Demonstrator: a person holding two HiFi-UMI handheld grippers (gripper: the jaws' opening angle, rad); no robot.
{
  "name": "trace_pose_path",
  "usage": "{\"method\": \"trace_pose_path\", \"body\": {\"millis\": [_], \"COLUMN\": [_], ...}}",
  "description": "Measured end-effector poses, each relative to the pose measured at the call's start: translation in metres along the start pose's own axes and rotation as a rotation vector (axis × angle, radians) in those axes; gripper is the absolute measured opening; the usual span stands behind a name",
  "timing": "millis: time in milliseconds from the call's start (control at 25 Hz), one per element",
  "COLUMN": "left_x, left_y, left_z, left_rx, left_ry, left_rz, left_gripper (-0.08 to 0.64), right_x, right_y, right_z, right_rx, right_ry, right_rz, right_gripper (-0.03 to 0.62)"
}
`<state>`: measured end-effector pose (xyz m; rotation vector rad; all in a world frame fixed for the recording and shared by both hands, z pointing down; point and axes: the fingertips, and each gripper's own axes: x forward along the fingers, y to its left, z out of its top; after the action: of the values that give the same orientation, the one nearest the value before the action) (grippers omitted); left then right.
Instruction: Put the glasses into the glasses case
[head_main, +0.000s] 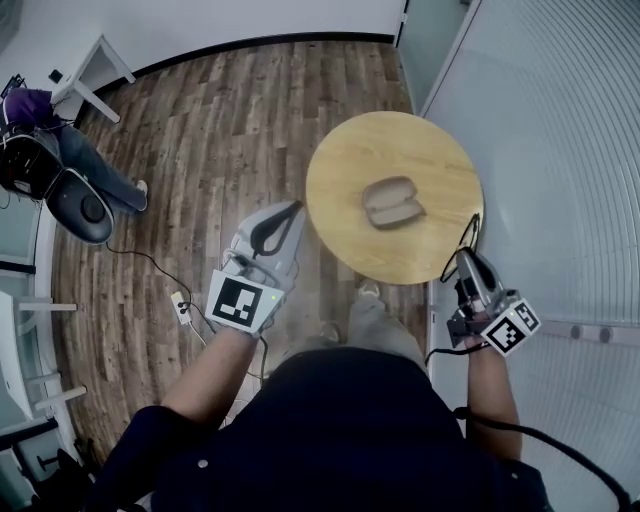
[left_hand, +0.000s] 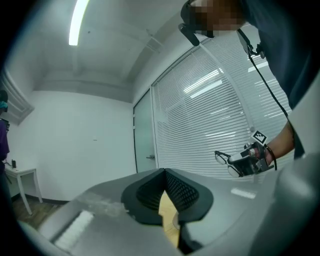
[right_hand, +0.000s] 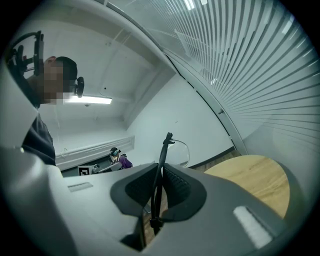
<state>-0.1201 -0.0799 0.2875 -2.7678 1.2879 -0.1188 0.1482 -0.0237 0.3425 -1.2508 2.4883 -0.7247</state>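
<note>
An open brown glasses case (head_main: 392, 202) lies on the round wooden table (head_main: 340, 160). My right gripper (head_main: 466, 258) is at the table's near right edge, shut on black-framed glasses (head_main: 463, 244). In the right gripper view a temple arm of the glasses (right_hand: 159, 190) stands upright between the pads, with a lens (right_hand: 183, 150) behind it. The left gripper view shows the same glasses (left_hand: 224, 159) sticking out of the right gripper (left_hand: 246, 161). My left gripper (head_main: 296, 207) hovers left of the table over the floor. Its pads (left_hand: 176, 192) meet at the tip with nothing between them.
A white blind wall (head_main: 560, 150) runs close along the table's right side. A person in purple (head_main: 40, 120) sits at the far left beside a dark chair (head_main: 78, 207). A power strip (head_main: 182, 306) and cable lie on the wooden floor (head_main: 200, 130).
</note>
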Motion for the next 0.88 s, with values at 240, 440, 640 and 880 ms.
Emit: {"method": "trace_pose_path", "body": {"millis": [240, 440, 640, 880], "left_x": [0.043, 0.082, 0.118, 0.150], "left_y": [0.013, 0.017, 0.009, 0.006], "left_z": [-0.001, 0.002, 0.009, 0.008], "left_rx": [0.013, 0.030, 0.031, 0.025], "left_ry": [0.036, 0.064, 0.060, 0.084], "left_rz": [0.053, 0.081, 0.098, 0.119], "left_gripper": [0.000, 0.000, 0.000, 0.000], "right_x": [0.030, 0.054, 0.070, 0.094], "right_y": [-0.040, -0.075, -0.105, -0.132], "right_z": [0.017, 0.033, 0.047, 0.050], "right_rx": [0.007, 0.012, 0.027, -0.002], "right_ry": [0.035, 0.068, 0.120, 0.191], "right_rz": [0.051, 0.089, 0.139, 0.191], "right_gripper": [0.035, 0.035, 0.035, 0.035]}}
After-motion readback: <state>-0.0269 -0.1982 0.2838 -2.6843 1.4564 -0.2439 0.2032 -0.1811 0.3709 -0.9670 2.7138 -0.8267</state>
